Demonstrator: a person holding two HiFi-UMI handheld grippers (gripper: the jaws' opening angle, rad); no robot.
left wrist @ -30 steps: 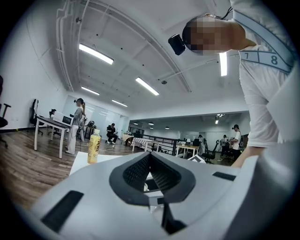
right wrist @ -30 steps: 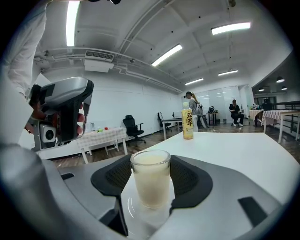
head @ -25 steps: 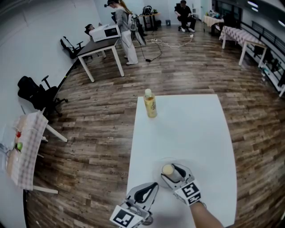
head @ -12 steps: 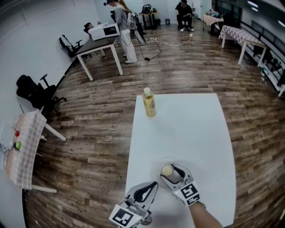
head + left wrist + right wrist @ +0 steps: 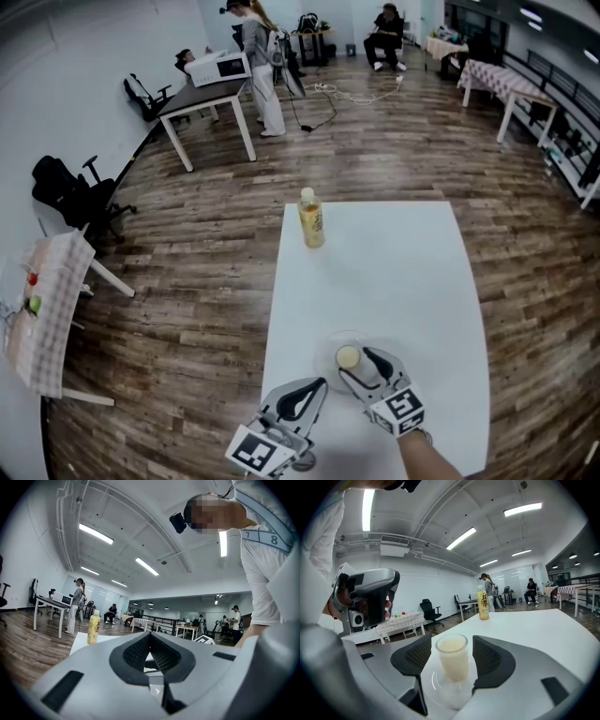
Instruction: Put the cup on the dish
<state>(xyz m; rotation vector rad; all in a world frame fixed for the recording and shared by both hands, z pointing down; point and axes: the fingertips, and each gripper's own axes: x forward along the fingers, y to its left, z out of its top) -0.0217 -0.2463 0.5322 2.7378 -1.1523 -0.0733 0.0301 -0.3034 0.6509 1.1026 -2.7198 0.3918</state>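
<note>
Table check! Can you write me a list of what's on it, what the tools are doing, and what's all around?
Surface: white table.
Job's things: cup of pale drink stands on the clear dish.
Clutter: one bottle at the table's far corner.
Tools: left tool shut, empty; right tool open, jaws either side of the cup, not pressing.
Cables: cable on the far floor.
Surroundings: wood floor, desk, chair, people far off.

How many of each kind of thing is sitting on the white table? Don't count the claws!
Cup: 1
Dish: 1
Bottle: 1
Total: 3
</note>
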